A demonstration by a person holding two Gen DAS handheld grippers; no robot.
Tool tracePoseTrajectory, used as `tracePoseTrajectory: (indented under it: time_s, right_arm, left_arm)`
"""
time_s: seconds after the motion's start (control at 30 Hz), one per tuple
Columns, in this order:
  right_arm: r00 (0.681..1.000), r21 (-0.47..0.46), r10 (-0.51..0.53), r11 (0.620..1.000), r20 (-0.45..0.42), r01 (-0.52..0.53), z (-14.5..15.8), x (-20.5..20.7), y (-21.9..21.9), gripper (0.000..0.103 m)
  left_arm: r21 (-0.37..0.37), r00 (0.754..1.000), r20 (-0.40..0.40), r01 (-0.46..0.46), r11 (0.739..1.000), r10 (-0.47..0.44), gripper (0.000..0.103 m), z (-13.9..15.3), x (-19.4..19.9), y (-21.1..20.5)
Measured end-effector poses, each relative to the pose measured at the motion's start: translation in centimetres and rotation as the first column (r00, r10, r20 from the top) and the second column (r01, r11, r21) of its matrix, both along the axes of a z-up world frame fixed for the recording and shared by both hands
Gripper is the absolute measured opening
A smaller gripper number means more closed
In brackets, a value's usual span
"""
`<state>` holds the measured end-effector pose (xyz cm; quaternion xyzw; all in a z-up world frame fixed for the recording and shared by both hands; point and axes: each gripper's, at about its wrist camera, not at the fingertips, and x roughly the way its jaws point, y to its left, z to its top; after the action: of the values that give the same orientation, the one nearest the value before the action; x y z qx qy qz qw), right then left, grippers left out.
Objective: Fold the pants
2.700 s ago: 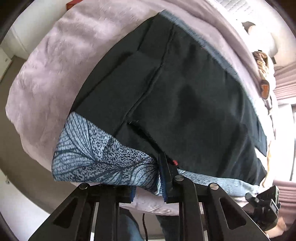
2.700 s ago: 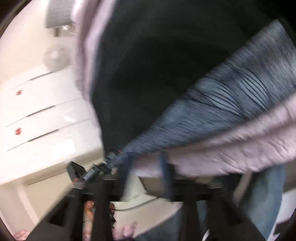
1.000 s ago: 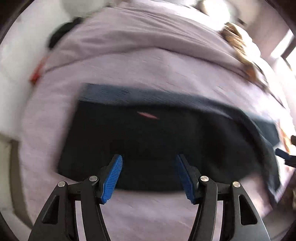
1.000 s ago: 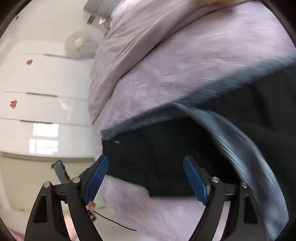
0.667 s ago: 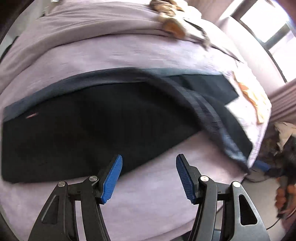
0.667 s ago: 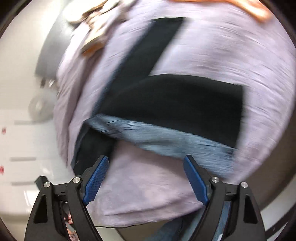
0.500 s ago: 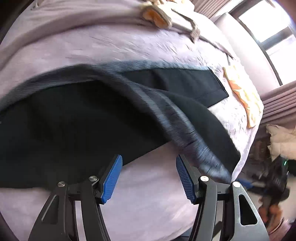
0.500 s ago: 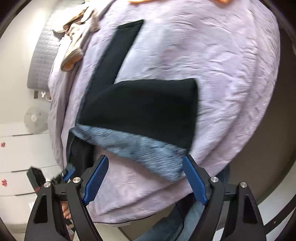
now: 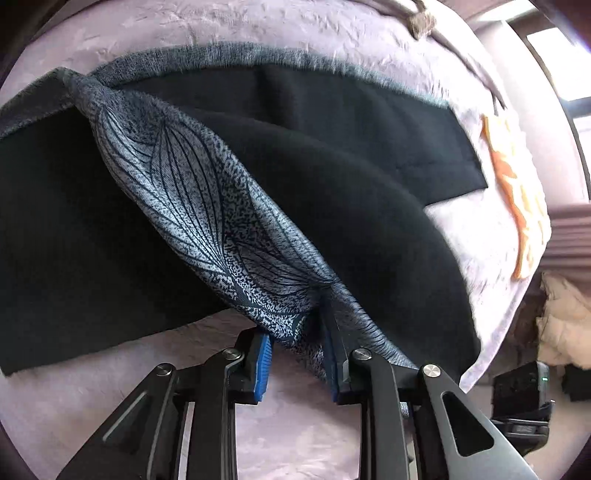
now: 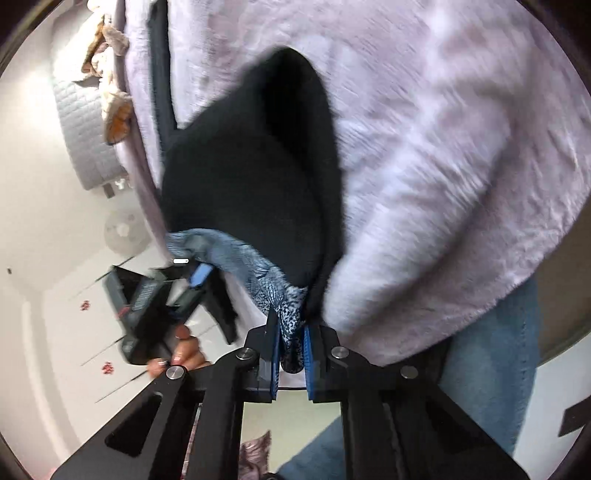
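Black pants spread on lilac bedspread; left gripper and right gripper just clamped on patterned near hem. Fold step starting; next likely lifting both corners evenly toward far edge.

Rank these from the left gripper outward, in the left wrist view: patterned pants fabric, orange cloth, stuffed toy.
1. Patterned pants fabric: clamped in the left gripper.
2. Orange cloth: right side of the bed.
3. Stuffed toy: top edge, far end.
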<state>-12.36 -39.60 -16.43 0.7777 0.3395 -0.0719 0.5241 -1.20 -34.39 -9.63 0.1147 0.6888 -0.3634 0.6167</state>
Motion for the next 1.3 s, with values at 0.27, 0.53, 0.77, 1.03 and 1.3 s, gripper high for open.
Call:
tracePoseTrajectory:
  time_s: [0.27,0.53,0.77,1.03,1.3]
  right_arm:
    - [0.977,-0.240,0.127,0.967,0.172,-0.083,8.3,6.1,-11.9,0.010]
    - [0.962,-0.391,0.266,0.893,0.058,-0.223,7.6,17.8,-27.3,0.043]
    - [0.937,-0.652,0.279,0.673,-0.212,-0.348,9.9,17.5,-27.7,0.075]
    - [0.869,-0.600,0.355,0.629,-0.343,-0.494,6.0,15.4,-26.4,0.010]
    - [0.804,-0.571,0.365,0.569,-0.470,-0.592,6.3,16.8,-27.7,0.027]
  left_arm:
    - [-0.109,0.981,0.185,-0.042,0.993,0.062,0.026,6.3,2.8,-4.8]
    - [-0.070,0.883,0.456,-0.095,0.993,0.116,0.079,7.9,8.9,-8.5]
    - [0.042,0.883,0.455,-0.149,0.988,0.114,0.079,5.4,7.6,-4.7]
    - [0.119,0.909,0.402,-0.169,0.978,0.108,0.079,2.2,5.3,-3.5]
    - [0.095,0.878,0.465,-0.179,0.979,0.116,0.080,4.0,6.4,-4.5]
